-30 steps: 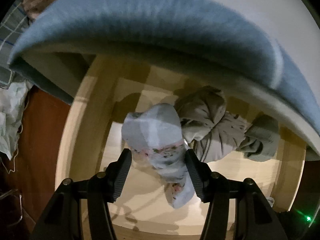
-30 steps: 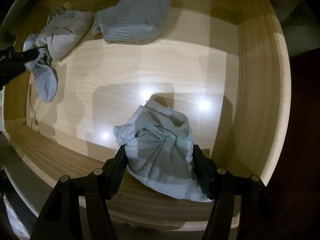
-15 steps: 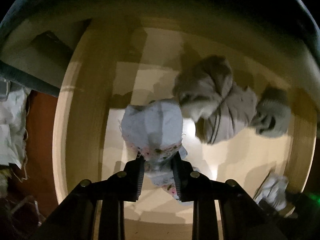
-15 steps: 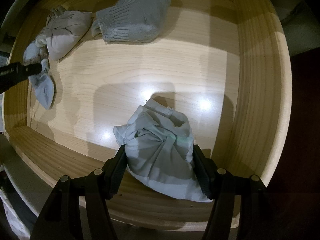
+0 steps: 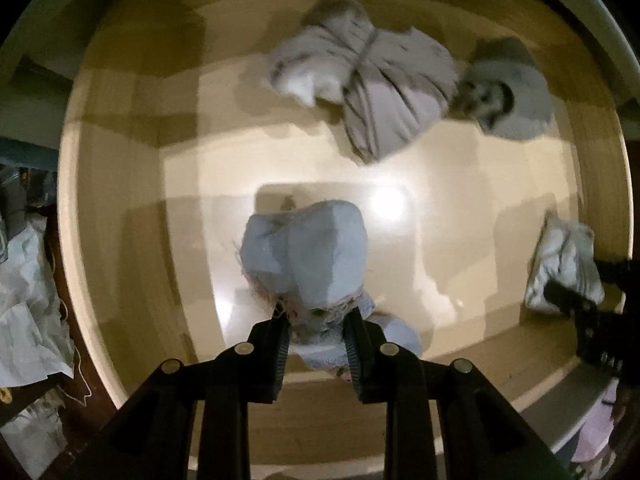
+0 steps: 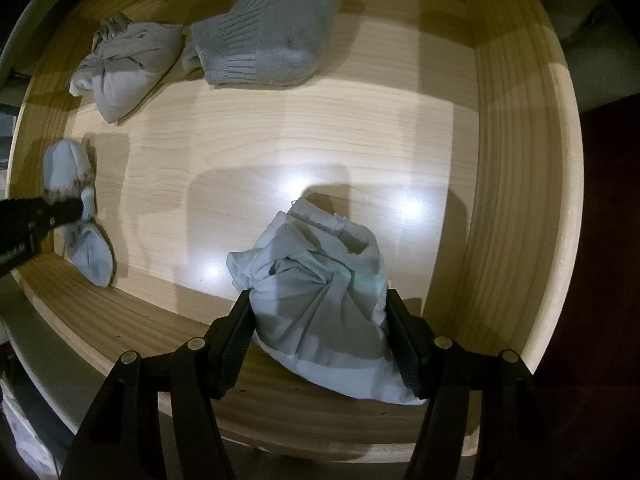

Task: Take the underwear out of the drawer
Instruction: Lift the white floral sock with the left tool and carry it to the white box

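both tools down inside the wooden drawer point(image 6: 520, 160), each set on a bundle, neither bundle lifted clear yet: grasp stage, lift still to come. left tool point(image 5: 318, 344) clamped tight on the pale blue bundle with pink trim point(image 5: 308, 256), fabric bunched between the pads and spilling out below toward the front wall. right tool point(image 6: 320, 336) set around the pale grey-blue underwear bundle point(image 6: 320, 292), pads touching its sides, bundle draped over the drawer's front edge; held, by the look of it, though loosely. next move, as a judgement: straight up and out over the front wall, grip kept firm, with care that loose tails do not snag the edge. two more pieces left near the back wall: a knotted beige bundle point(image 6: 124, 64) and, just beside it, a ribbed grey knit piece point(image 6: 268, 36). left view alone: crumpled light cloth point(image 5: 28, 300) outside the drawer's side, and the right tool's bundle seen small at the far edge. right view alone: the knit ribbing, the wood grain, and the left tool from the side pinching its bundle just beside the left wall.
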`<state>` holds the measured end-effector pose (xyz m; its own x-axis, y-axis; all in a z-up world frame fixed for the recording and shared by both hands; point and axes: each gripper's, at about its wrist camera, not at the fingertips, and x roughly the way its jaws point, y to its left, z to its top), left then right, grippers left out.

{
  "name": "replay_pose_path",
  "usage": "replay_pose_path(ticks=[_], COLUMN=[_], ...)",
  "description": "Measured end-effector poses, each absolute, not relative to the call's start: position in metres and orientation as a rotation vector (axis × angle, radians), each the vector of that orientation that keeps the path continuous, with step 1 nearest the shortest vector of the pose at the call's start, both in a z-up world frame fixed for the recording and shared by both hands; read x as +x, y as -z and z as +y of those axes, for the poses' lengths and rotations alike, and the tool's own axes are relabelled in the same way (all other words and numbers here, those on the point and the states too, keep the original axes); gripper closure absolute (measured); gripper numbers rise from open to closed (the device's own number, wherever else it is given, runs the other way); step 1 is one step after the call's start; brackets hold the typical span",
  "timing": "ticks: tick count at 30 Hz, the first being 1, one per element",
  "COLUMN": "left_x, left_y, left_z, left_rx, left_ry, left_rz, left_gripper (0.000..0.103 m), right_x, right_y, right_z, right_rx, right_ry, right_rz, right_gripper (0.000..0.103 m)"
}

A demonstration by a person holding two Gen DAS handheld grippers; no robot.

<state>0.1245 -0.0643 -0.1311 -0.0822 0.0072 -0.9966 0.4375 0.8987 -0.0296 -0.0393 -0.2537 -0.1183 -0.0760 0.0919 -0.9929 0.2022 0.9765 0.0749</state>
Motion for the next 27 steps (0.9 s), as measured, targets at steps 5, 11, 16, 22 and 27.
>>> replay_pose_path(ticks=[5, 11, 16, 22, 27], left_x=[0.114, 0.106, 0.116, 0.130, 0.133], left_y=[0.130, 0.120, 0.114, 0.131, 0.132], left_z=[-0.061, -0.039, -0.031, -0.038, -0.042], left_rx=[0.332, 0.236, 0.157, 0.188, 0.149], left_ry=[0.382, 0.315, 0.251, 0.207, 0.229], left_rz=[1.616, 1.607, 1.589, 1.631, 1.663], left_gripper=[0.074, 0.056, 0.044, 0.044, 0.053], right_x=[-0.040, -0.039, -0.038, -0.039, -0.040], right_y=[0.119, 0.119, 0.119, 0.121, 0.122], right_z=[-0.253, -0.254, -0.255, -0.256, -0.257], right_rx=[0.227, 0.227, 0.232, 0.236, 0.235], right_ry=[0.093, 0.093, 0.093, 0.091, 0.091], right_rz=[1.647, 1.647, 1.645, 1.642, 1.641], right_gripper=[0.043, 0.043, 0.043, 0.043, 0.043])
